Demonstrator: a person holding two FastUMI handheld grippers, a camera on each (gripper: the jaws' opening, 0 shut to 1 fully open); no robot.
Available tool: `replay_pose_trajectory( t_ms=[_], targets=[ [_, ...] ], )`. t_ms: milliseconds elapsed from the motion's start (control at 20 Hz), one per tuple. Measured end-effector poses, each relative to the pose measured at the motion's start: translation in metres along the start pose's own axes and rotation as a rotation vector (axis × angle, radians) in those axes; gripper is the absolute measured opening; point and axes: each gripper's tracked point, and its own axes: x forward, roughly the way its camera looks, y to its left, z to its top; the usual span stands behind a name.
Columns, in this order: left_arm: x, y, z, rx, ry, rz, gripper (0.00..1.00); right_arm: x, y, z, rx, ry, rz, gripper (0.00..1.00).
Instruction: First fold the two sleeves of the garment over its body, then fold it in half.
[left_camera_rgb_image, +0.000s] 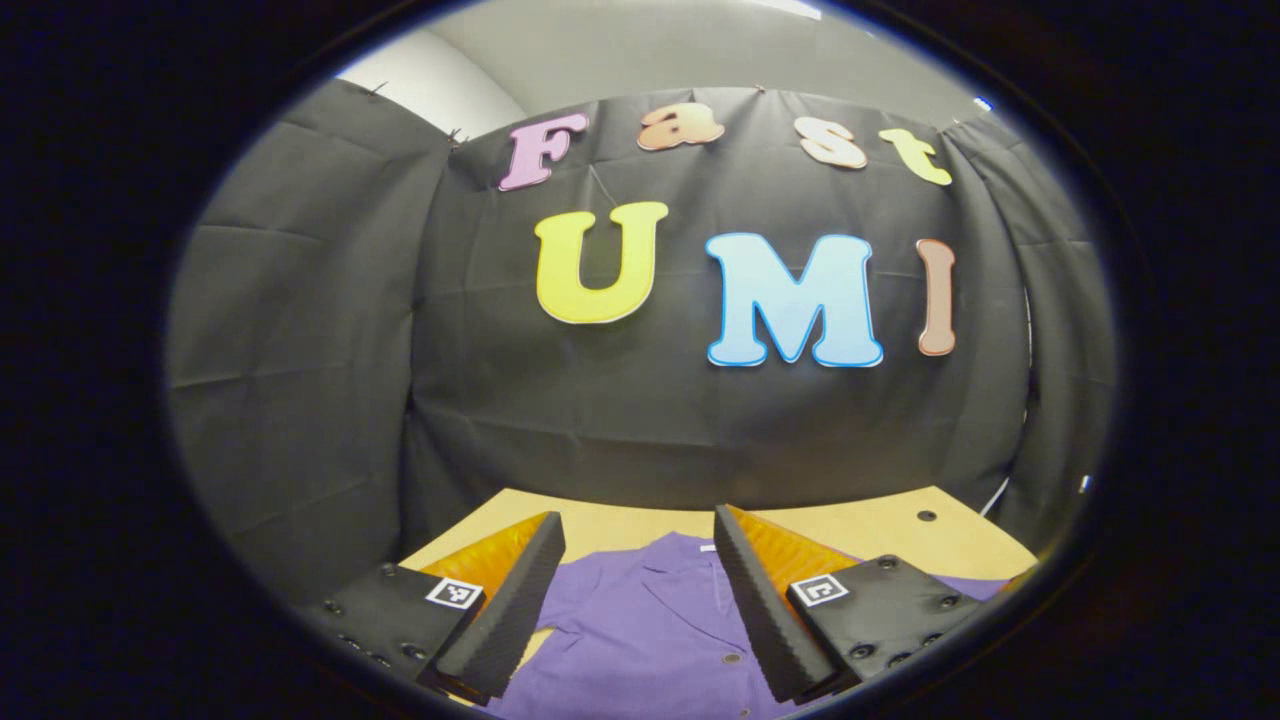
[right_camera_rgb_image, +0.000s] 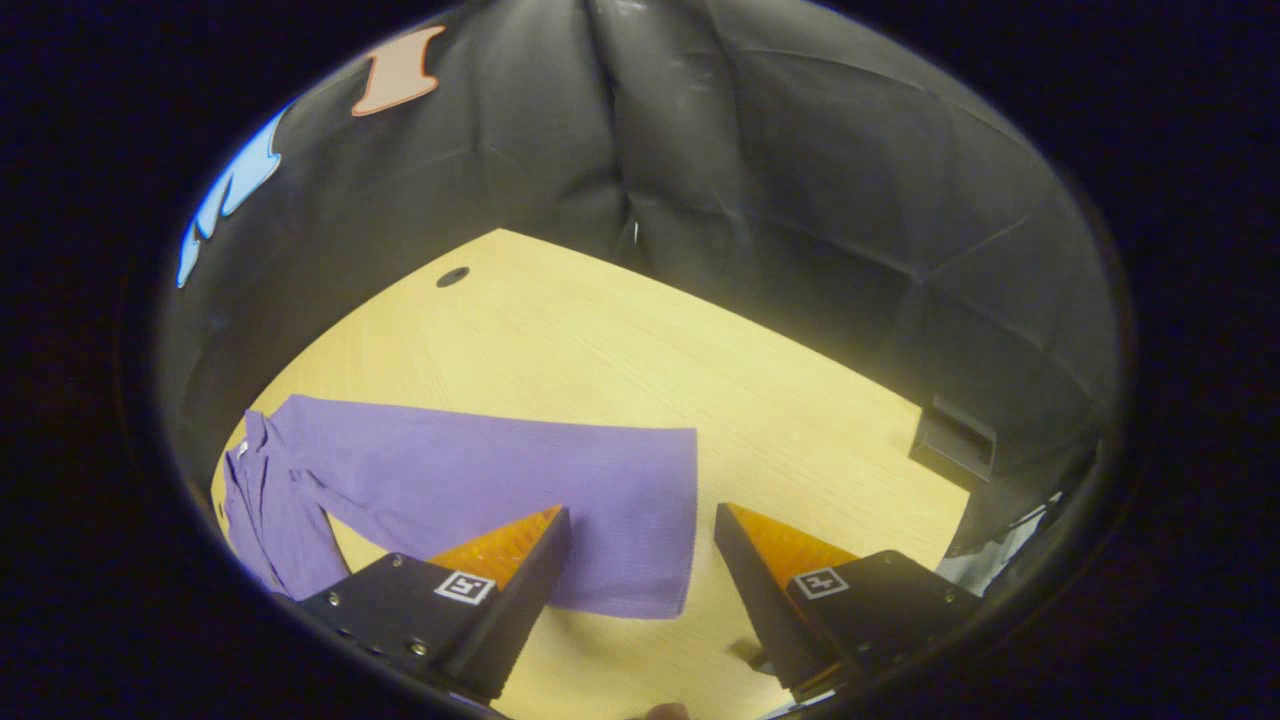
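Observation:
A purple button-up garment (left_camera_rgb_image: 650, 630) lies flat on the light wooden table (left_camera_rgb_image: 860, 525), its collar toward the booth wall. My left gripper (left_camera_rgb_image: 640, 600) hovers open above the collar and chest, with nothing between its fingers. In the right gripper view one sleeve (right_camera_rgb_image: 500, 490) lies stretched out straight across the table (right_camera_rgb_image: 620, 350), and its cuff end (right_camera_rgb_image: 665, 520) sits between my fingers. My right gripper (right_camera_rgb_image: 640, 590) stands open just above that cuff, gripping nothing.
The black cloth wall (left_camera_rgb_image: 620, 400) closes off the table's far side and both sides. A small dark hole (right_camera_rgb_image: 452, 276) marks the tabletop near its far corner. A dark box-like fitting (right_camera_rgb_image: 955, 440) sits on the wall at the table's right edge.

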Motion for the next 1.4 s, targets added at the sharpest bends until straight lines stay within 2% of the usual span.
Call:
replay_pose_trajectory(
  t_ms=[50,100,250,300,500,550,600,650,750,800,900,1000,1100,1150,1200,1250,1400],
  targets=[
    [-0.001,0.000,0.000,-0.002,0.000,0.000,0.94,0.004,0.001,-0.003,0.010,0.012,0.003,0.93],
    [-0.001,0.000,0.002,-0.003,-0.005,-0.002,0.98,0.005,0.003,-0.003,0.023,0.017,0.004,0.93],
    [0.001,0.001,0.002,0.013,-0.012,-0.013,0.94,0.008,0.018,-0.001,0.067,0.016,0.027,0.96],
    [0.002,0.000,0.001,0.020,-0.004,-0.025,0.96,0.007,0.018,-0.006,0.062,0.034,0.009,0.99],
    [0.001,0.002,0.002,0.032,-0.011,-0.055,0.94,0.011,0.023,-0.012,-0.066,0.039,-0.057,1.00],
    [0.001,-0.001,0.001,0.026,-0.009,-0.066,0.96,0.015,0.026,-0.012,-0.080,0.039,-0.049,1.00],
    [0.001,-0.002,0.001,0.022,-0.007,-0.075,0.98,0.014,0.032,-0.012,-0.074,0.042,-0.051,0.95],
    [0.000,-0.001,0.001,0.019,-0.006,-0.078,0.94,0.014,0.036,-0.015,-0.067,0.047,-0.047,0.83],
    [0.000,0.000,0.001,0.011,-0.007,-0.083,0.96,0.011,0.042,-0.013,-0.043,0.047,-0.042,0.63],
    [0.000,0.001,0.001,0.007,-0.006,-0.084,0.96,0.011,0.041,-0.013,-0.040,0.047,-0.038,0.39],
    [-0.001,0.003,0.000,-0.002,-0.005,-0.083,0.96,0.009,0.036,-0.012,-0.042,0.026,-0.040,0.36],
    [0.000,0.005,-0.002,-0.018,0.002,-0.082,0.96,0.004,0.041,-0.010,-0.024,0.030,-0.030,0.10],
    [-0.001,0.006,-0.003,-0.033,0.011,-0.079,0.96,0.004,0.043,-0.008,-0.043,-0.004,-0.019,0.10],
    [-0.003,0.008,-0.006,-0.040,0.018,-0.076,0.96,0.007,0.047,-0.005,-0.051,-0.024,0.003,0.06],
    [-0.003,0.009,-0.006,-0.042,0.019,-0.073,0.96,0.000,0.051,-0.004,-0.062,-0.036,0.025,0.03],
    [-0.004,0.010,-0.006,-0.046,0.019,-0.070,0.94,-0.007,0.053,-0.001,-0.072,-0.056,0.034,0.05],
    [-0.002,0.011,-0.007,-0.062,0.021,-0.071,0.96,-0.029,0.068,0.007,-0.067,-0.107,0.079,0.02]
  ],
)
